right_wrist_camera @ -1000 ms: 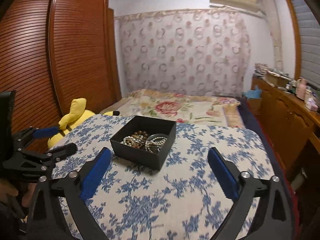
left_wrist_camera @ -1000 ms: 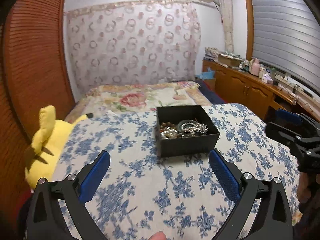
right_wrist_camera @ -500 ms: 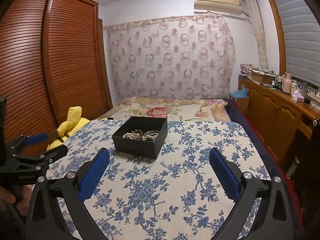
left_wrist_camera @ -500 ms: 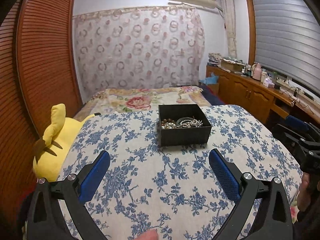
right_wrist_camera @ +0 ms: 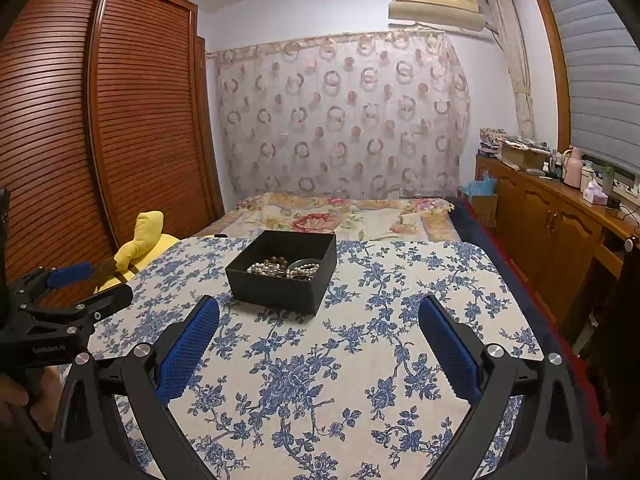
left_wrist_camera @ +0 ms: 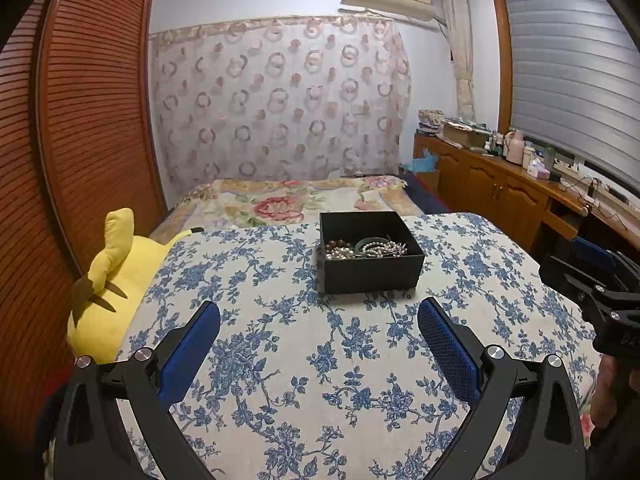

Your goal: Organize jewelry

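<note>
A black box sits on a table covered in blue-flowered cloth, just above the middle of the left wrist frame and left of centre in the right wrist frame. It is open at the top and holds the jewelry: pearl strands, brown beads and a dark green bangle, heaped together.

The left gripper fills the bottom of its own frame, its jaws spread wide with nothing between the blue pads. It hovers above the cloth, well short of the box. The right gripper looks the same in its frame, jaws wide apart and empty, also short of the box. Each gripper shows at the edge of the other's view: the right one at right, the left one at lower left.

A yellow plush lies at the table's left edge. Behind the table is a bed.
</note>
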